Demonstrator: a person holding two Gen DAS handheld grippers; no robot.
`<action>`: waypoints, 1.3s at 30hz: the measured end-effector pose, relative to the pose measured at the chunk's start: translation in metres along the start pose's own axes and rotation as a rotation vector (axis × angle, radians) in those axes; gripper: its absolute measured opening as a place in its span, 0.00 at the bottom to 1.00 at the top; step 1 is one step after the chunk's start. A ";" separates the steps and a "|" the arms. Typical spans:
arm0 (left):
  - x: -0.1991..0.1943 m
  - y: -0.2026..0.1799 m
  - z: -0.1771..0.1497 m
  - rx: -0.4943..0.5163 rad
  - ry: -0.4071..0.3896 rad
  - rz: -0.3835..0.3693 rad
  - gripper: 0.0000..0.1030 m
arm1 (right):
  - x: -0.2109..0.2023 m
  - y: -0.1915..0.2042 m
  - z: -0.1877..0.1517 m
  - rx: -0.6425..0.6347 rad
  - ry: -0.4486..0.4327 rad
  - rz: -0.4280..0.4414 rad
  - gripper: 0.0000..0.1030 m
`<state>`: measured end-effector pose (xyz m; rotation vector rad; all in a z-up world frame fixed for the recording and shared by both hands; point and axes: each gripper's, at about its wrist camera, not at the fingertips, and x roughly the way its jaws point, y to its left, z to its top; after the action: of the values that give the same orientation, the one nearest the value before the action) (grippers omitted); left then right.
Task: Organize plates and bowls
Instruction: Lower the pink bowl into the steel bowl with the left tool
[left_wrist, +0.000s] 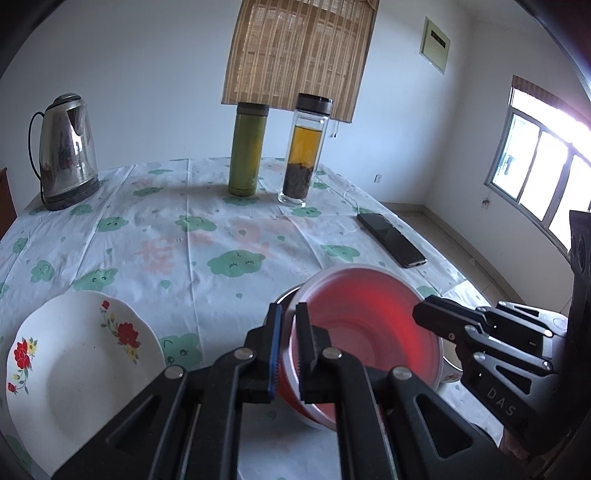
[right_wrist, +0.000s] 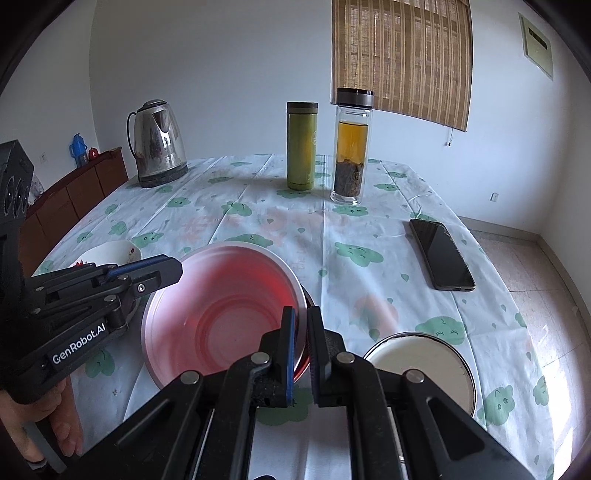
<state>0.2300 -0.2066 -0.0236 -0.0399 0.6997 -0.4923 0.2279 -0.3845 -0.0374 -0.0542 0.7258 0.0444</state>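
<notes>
A red bowl (left_wrist: 369, 325) with a pale rim hangs tilted just above the table, gripped from both sides. My left gripper (left_wrist: 289, 310) is shut on its left rim, seen from the other side as the left gripper (right_wrist: 173, 264). On the opposite rim my right gripper (right_wrist: 301, 314) is shut, and the right gripper (left_wrist: 421, 314) reaches in from the right. The red bowl (right_wrist: 221, 317) is empty inside. A white plate with red flowers (left_wrist: 81, 354) lies to the left, also the flower plate (right_wrist: 110, 254). A white dish with a metallic rim (right_wrist: 424, 365) sits to the right.
At the back of the clothed table (left_wrist: 207, 236) stand a steel kettle (left_wrist: 68, 147), a green flask (left_wrist: 247, 147) and a glass tea bottle (left_wrist: 304, 147). A black phone (right_wrist: 441, 258) lies near the right edge. A wooden cabinet (right_wrist: 74, 195) stands beyond the left edge.
</notes>
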 end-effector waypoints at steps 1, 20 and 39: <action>0.001 0.000 0.000 -0.001 0.003 0.001 0.04 | 0.001 0.000 0.000 -0.002 0.004 0.001 0.07; 0.014 0.001 -0.005 0.010 0.036 0.004 0.04 | 0.022 -0.006 -0.004 0.010 0.060 0.009 0.07; 0.016 0.003 -0.005 0.019 0.040 0.010 0.04 | 0.024 -0.003 -0.006 0.000 0.042 -0.008 0.08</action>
<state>0.2384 -0.2105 -0.0378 -0.0091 0.7339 -0.4907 0.2421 -0.3876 -0.0572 -0.0579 0.7670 0.0352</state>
